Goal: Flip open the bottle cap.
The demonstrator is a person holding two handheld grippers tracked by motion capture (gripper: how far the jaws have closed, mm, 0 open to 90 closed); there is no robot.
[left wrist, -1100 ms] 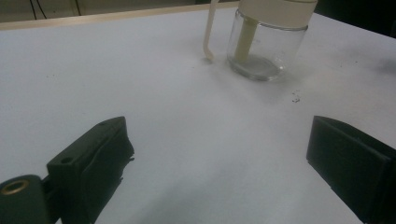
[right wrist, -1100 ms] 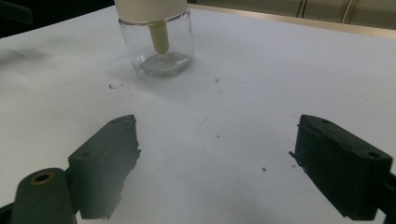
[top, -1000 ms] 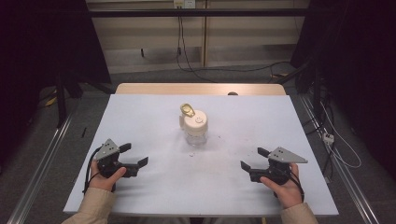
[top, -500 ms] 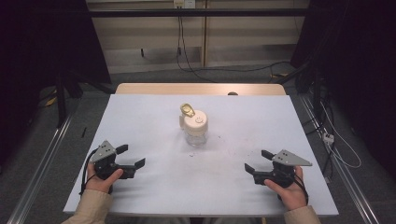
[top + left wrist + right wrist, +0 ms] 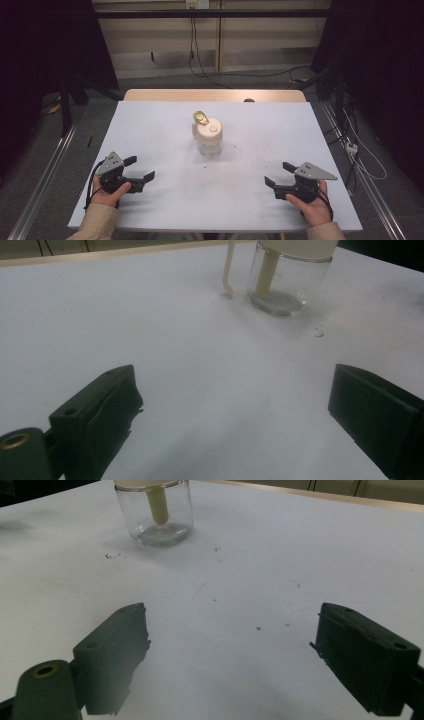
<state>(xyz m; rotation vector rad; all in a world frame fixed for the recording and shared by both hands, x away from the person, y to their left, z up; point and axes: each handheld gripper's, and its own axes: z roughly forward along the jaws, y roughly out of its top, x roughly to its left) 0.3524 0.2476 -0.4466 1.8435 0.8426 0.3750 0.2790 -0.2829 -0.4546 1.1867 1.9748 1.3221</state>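
Drawn slightly back toward the table (image 5: 150, 125) edge, both grippers, left (image 5: 138, 169) and right (image 5: 278, 174), are held with jaws apart and empty, aimed at the jar (image 5: 209, 136) standing between them.

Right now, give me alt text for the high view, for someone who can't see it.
A clear glass jar with a cream lid stands at the middle of a white table. Nearer the camera, a person's hands hold the left gripper and the right gripper, both open, empty and well apart from the jar.
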